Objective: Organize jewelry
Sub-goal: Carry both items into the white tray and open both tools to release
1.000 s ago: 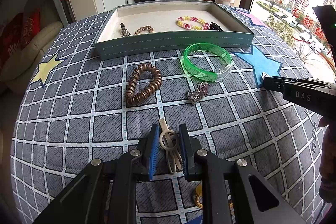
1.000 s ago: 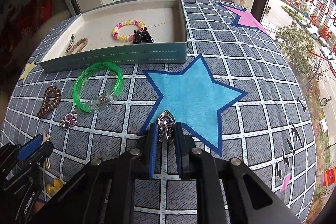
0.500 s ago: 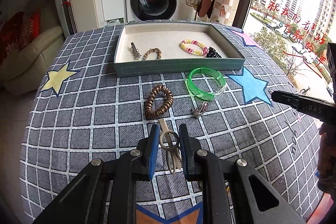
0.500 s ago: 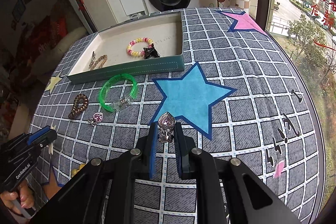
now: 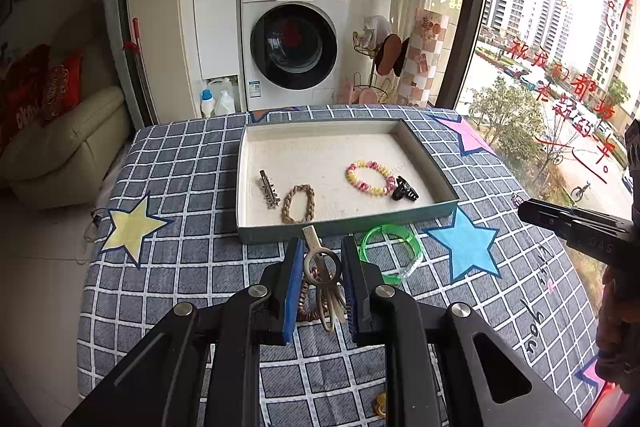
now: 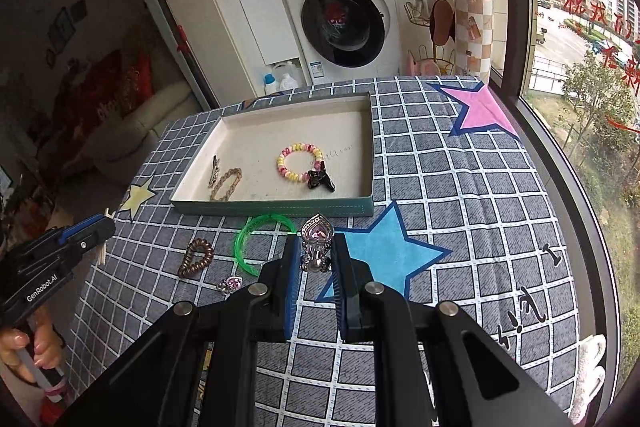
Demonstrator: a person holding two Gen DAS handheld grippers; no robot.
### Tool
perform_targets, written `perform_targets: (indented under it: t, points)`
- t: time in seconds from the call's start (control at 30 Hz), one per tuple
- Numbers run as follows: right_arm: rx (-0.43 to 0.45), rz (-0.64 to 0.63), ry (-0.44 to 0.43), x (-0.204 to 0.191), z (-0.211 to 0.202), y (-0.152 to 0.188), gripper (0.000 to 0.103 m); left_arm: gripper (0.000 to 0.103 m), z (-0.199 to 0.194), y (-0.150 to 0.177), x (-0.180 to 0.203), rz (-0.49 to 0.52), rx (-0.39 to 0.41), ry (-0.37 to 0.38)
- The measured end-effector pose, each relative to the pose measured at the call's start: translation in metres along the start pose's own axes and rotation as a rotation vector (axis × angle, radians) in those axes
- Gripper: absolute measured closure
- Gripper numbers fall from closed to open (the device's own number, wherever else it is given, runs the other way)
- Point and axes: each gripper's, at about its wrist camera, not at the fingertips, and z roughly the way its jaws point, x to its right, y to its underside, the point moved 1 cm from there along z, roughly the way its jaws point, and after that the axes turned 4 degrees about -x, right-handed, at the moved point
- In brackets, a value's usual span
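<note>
The desk [image 5: 168, 307] wears a grey checked cloth with big stars on it. A flat tray [image 5: 424, 163] sits near the far edge of the desk, with a white washing machine [image 5: 294, 43] behind it.

Inside the tray, along its near side, lie four small things: a silver hair clip [image 5: 269, 189] at the left, a tan braided band [image 5: 298, 203] just beside it, a pink and yellow bead bracelet [image 5: 369, 178] further right, and a black claw clip [image 5: 405, 189] touching the bracelet.

On the cloth in front of the tray lies a green bangle [image 6: 250, 243], close to the tray's near wall and next to the blue star [image 6: 384, 251]. A brown coil hair tie [image 6: 196, 259] lies to its left, and a small pink gem brooch [image 6: 230, 283] lies nearer to the near edge of the desk.

The left gripper [image 5: 320, 281] is up above the desk. Its fingers [image 5: 294, 279] are narrow and pinch a beige scissor-shaped clip [image 5: 322, 271]. The clip stands between the blue pads, with its tip poking out past the finger ends.

The right gripper [image 6: 316, 263] is up above the blue star. Its fingers [image 6: 292, 267] are narrow and squeeze a silver heart ring [image 6: 316, 239]. The pink heart sticks out above the finger ends, and the rest sits between the pads.
</note>
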Motion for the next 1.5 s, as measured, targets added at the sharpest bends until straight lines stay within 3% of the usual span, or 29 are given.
perform_targets:
  t: [0.23, 0.6, 0.97, 1.5]
  points:
    - [0.026, -0.015, 0.018, 0.005, 0.003, -0.042, 0.086, 0.072, 0.019, -0.038, -0.010, -0.037, 0.005, -0.006]
    - [0.003, 0.014, 0.005, 0.010, 0.059, -0.082, 0.086, 0.072, 0.100, -0.060, -0.013, -0.066, -0.040, -0.050]
    - [-0.052, 0.042, 0.012, 0.018, 0.131, -0.082, 0.086, 0.072, 0.165, -0.055, -0.015, -0.039, -0.078, -0.123]
    - [-0.118, 0.047, 0.056, 0.025, 0.185, -0.076, 0.086, 0.071, 0.199, -0.046, -0.011, 0.019, -0.099, -0.191]
